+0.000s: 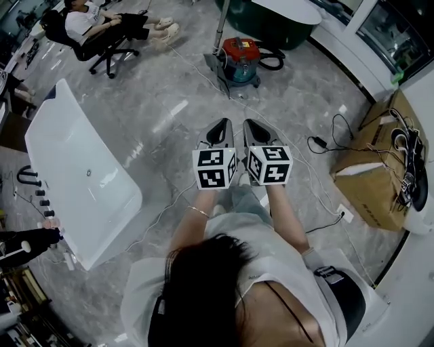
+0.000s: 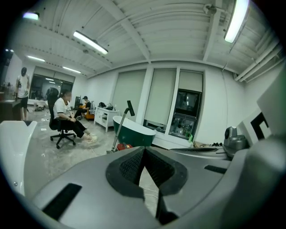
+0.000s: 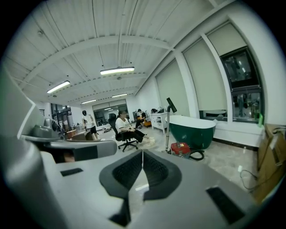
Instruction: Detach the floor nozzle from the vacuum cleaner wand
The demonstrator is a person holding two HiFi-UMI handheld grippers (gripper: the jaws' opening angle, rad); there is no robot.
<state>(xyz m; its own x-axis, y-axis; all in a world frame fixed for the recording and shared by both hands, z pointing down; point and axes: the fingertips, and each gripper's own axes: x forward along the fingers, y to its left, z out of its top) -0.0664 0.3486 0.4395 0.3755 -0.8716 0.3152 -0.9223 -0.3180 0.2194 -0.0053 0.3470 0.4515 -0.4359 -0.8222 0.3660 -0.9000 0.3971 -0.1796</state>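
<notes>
The vacuum cleaner point(image 1: 241, 59) is a red and teal canister standing on the grey floor some way ahead of me. Its silver wand point(image 1: 220, 27) rises from a grey floor nozzle point(image 1: 218, 73) just left of the canister. My left gripper point(image 1: 218, 130) and right gripper point(image 1: 256, 130) are held side by side well short of it, both shut with nothing between the jaws. In the left gripper view the wand point(image 2: 119, 129) stands beyond the closed tips point(image 2: 144, 150). The right gripper view shows the canister point(image 3: 181, 149) and the wand point(image 3: 168, 127) past its own shut gripper point(image 3: 142, 154).
A white bathtub point(image 1: 74, 169) lies at the left and a dark green one point(image 1: 271, 20) behind the vacuum. A cardboard box point(image 1: 376, 173) with cables is at the right. Cords run across the floor point(image 1: 319, 142). A person sits in an office chair point(image 1: 102, 30) at the far left.
</notes>
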